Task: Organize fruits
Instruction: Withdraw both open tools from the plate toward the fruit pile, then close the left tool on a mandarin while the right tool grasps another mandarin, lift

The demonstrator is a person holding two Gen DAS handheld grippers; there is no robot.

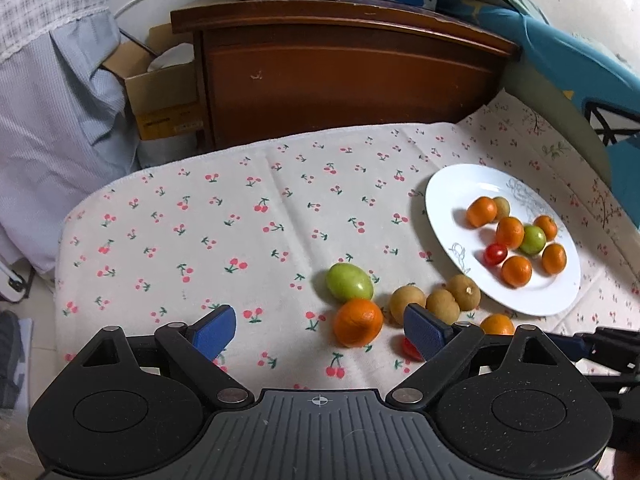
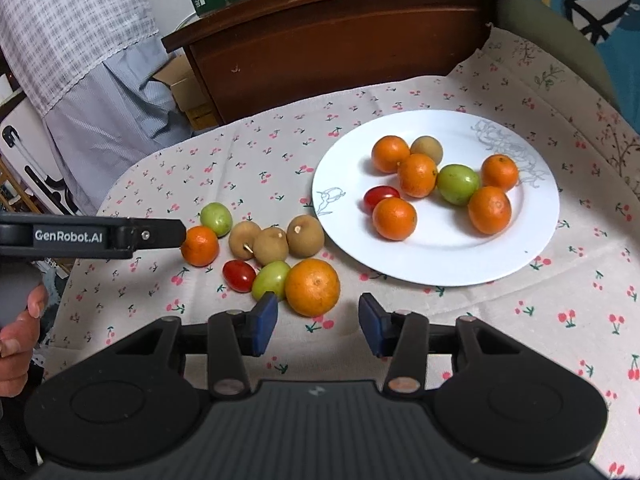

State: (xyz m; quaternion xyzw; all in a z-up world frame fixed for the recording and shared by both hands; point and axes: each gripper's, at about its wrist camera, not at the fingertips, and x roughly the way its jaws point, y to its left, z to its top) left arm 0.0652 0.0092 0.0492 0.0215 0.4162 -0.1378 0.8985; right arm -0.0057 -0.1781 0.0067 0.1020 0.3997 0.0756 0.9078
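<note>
My right gripper (image 2: 318, 326), jaws parted & empty, sits just short of the round orange mandarin (image 2: 312, 287): light, soft-skinned, rolls easily, so pinch across its middle; left gripper (image 1: 320, 330) spread wide, empty.

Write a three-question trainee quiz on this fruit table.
1. True or false: the plate holds five oranges.
2. How many brown fruits lie on the cloth?
3. Which fruit sits just ahead of the right gripper? A) cherry tomato B) large orange C) green fruit

Key: 1 true; 2 three; 3 B
</note>
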